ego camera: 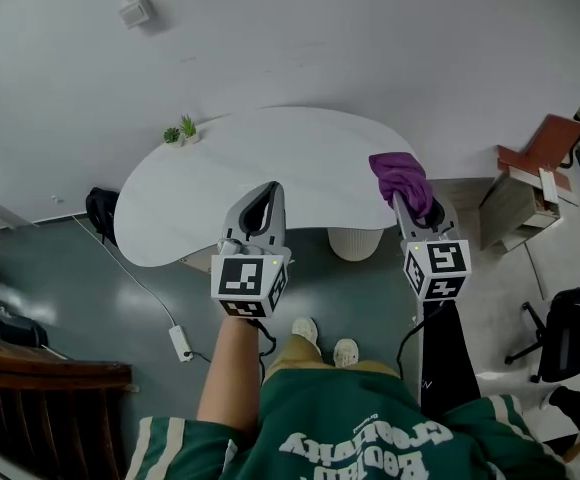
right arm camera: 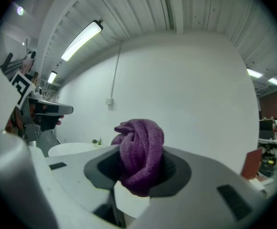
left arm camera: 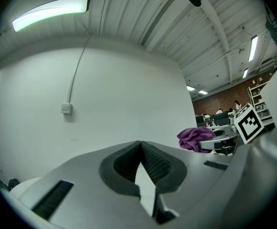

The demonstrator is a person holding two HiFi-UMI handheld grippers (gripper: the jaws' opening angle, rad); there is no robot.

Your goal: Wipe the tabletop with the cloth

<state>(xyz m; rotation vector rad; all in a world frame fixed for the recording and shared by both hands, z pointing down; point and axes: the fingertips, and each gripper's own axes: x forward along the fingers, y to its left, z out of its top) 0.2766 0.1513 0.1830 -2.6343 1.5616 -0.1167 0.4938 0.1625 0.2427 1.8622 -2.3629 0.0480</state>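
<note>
Person wearing a green shirt point(ego camera: 340, 430) with white lettering, white-striped sleeves, tan trousers point(ego camera: 308, 356) and 2 white shoes point(ego camera: 324, 341). Grey left tool point(ego camera: 269, 188) and right tool point(ego camera: 401, 204) each bear black-and-white marker cubes.

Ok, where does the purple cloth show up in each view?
Head view: purple cloth right of centre, in the right gripper.
Left gripper view: purple cloth at right, mid-height.
Right gripper view: purple cloth at centre, between the jaws.
Shared landmark: wall box, in all three.

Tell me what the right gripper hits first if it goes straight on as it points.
Likely the plain white wall: the right gripper, shut on the bunched purple cloth, aims above the white oval tabletop; depth unclear.
</note>
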